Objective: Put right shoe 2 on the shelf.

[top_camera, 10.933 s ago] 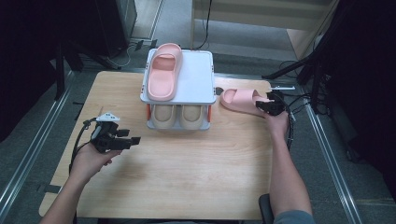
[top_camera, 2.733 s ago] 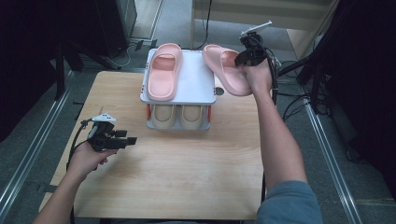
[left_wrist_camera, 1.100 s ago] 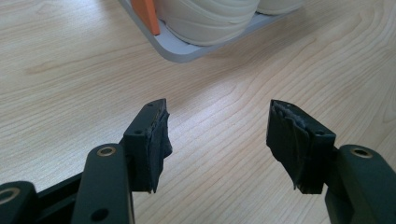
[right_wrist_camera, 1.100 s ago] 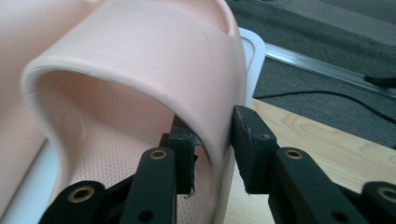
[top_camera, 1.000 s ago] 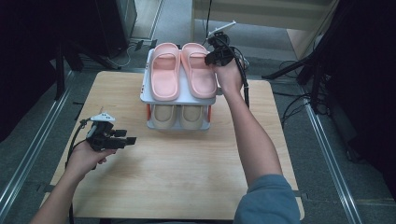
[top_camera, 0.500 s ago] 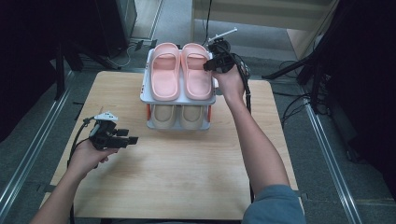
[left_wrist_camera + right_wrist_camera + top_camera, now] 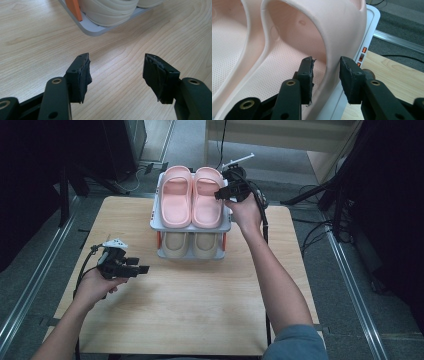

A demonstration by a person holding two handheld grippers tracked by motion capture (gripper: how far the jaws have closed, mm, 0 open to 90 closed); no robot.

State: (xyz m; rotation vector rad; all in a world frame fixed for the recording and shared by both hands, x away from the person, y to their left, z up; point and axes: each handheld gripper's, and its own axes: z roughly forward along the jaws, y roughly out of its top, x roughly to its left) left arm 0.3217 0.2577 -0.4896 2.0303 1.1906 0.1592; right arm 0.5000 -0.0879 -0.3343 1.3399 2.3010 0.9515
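Note:
Two pink slippers lie side by side on the top shelf of a small white shoe rack (image 7: 227, 226). My right gripper (image 7: 220, 195) sits at the right pink slipper (image 7: 207, 197). In the right gripper view its jaws (image 7: 326, 77) straddle that slipper's strap wall (image 7: 332, 30); they have just been opening, and a gap shows beside the left pad, so it is open. The left pink slipper (image 7: 227, 50) lies beyond. My left gripper (image 7: 139, 265) rests open over bare wood at the rack's front left, nothing between its jaws (image 7: 116, 75).
A pair of beige slippers (image 7: 191, 245) fills the rack's lower shelf, one of them close ahead (image 7: 110, 10) in the left gripper view beside an orange post (image 7: 75, 8). The wooden table (image 7: 200, 305) spreads in front. Cables and metal rails run along the table's sides.
The right pink slipper went from the table, through the air, onto the top shelf beside the first. In the last second the right hand shifted slightly and its jaws widened. The left hand stayed put.

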